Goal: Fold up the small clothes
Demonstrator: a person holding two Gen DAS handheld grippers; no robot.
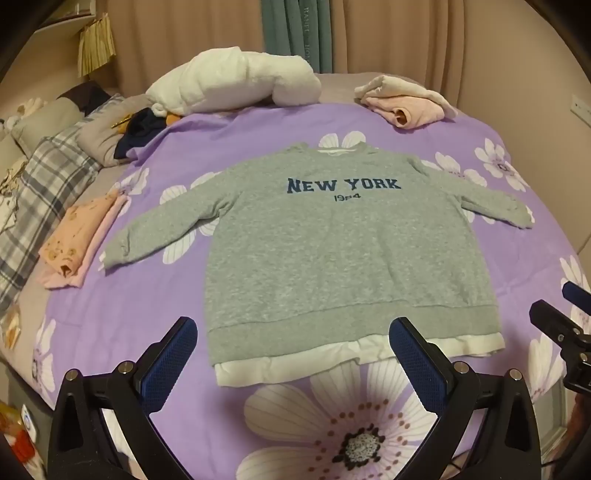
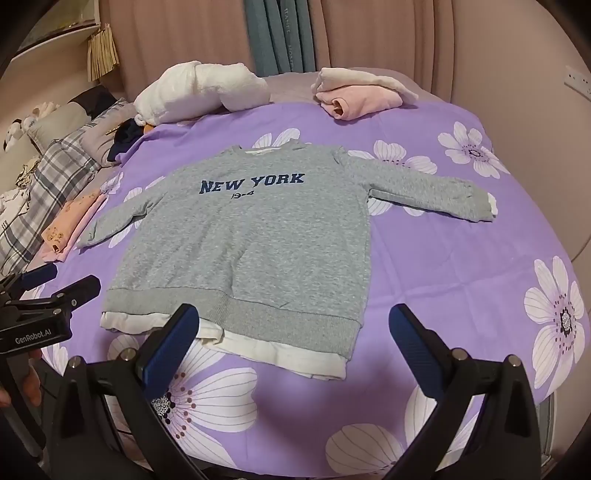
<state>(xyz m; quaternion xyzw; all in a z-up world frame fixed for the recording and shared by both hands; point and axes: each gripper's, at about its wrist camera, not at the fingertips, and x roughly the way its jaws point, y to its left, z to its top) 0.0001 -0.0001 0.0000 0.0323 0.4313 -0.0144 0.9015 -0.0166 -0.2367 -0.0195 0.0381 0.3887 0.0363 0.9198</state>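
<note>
A small grey "NEW YORK" sweatshirt [image 1: 332, 243] with a white hem lies flat, face up, on the purple flowered bedsheet [image 1: 147, 325], both sleeves spread out. It also shows in the right wrist view [image 2: 251, 243]. My left gripper [image 1: 293, 332] is open and empty, just above the hem's left part. My right gripper [image 2: 295, 325] is open and empty, over the hem's right corner. The right gripper also shows at the right edge of the left wrist view [image 1: 565, 306], and the left gripper at the left edge of the right wrist view [image 2: 55, 284].
Folded pink-orange clothes [image 1: 77, 240] lie left of the sweatshirt. A pink and cream garment [image 1: 402, 99] and a white fluffy bundle [image 1: 236, 83] lie at the far end. Plaid bedding and pillows [image 1: 44, 184] are at the left. Curtains [image 1: 295, 33] hang behind.
</note>
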